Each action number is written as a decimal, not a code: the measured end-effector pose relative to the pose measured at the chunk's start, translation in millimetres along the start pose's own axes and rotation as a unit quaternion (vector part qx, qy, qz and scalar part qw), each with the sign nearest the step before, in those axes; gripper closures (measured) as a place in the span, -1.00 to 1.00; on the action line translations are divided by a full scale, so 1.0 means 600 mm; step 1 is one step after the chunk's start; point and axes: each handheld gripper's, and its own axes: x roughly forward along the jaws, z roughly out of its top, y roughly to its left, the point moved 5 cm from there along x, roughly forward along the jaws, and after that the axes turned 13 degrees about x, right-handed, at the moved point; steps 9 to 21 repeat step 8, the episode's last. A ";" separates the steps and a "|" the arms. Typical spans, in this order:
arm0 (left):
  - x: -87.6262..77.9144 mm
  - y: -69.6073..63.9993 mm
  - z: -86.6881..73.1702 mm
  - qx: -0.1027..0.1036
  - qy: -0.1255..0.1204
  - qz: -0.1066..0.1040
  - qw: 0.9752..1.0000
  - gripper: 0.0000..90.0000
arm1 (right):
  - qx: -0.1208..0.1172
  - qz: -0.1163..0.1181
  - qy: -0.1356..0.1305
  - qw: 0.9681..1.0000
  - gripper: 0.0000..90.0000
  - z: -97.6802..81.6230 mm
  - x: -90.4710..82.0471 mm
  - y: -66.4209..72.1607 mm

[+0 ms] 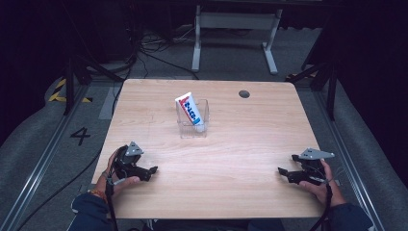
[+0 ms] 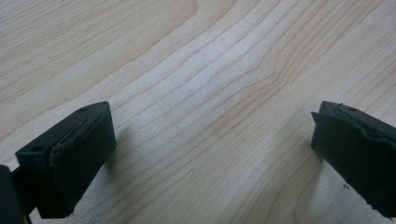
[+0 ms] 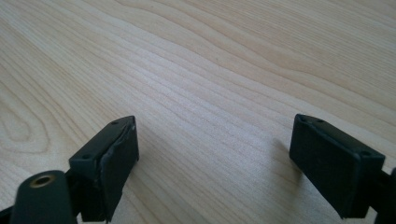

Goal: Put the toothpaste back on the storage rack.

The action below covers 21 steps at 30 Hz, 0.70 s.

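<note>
A tube leans in a clear holder near the worktop centre, toward the far edge. It is probably light, soft and slippery: grasp mid-body, gently. Left gripper and right gripper, near the front corners, are spread and empty.

Table top: pale wood grain, smooth, matt. Holder: clear glossy plastic. Tube: glossy white plastic. Gripper pads: black, matt, rubbery.

A white toothpaste tube leans in a clear plastic holder mid light wooden tabletop; left hand-held gripper and right hand-held gripper rest near its front corners.
</note>
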 end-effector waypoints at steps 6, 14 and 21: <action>0.000 0.000 0.000 0.000 -0.001 0.001 1.000 -0.99 | 0.000 0.000 0.000 1.000 -0.64 0.000 0.000 0.000; 0.000 0.000 0.000 0.000 -0.001 0.001 1.000 -0.99 | 0.000 0.000 0.000 1.000 -0.64 0.000 0.000 0.000; 0.000 0.000 0.000 0.000 -0.001 0.001 1.000 -0.99 | 0.000 0.000 0.000 1.000 -0.64 0.000 0.000 0.000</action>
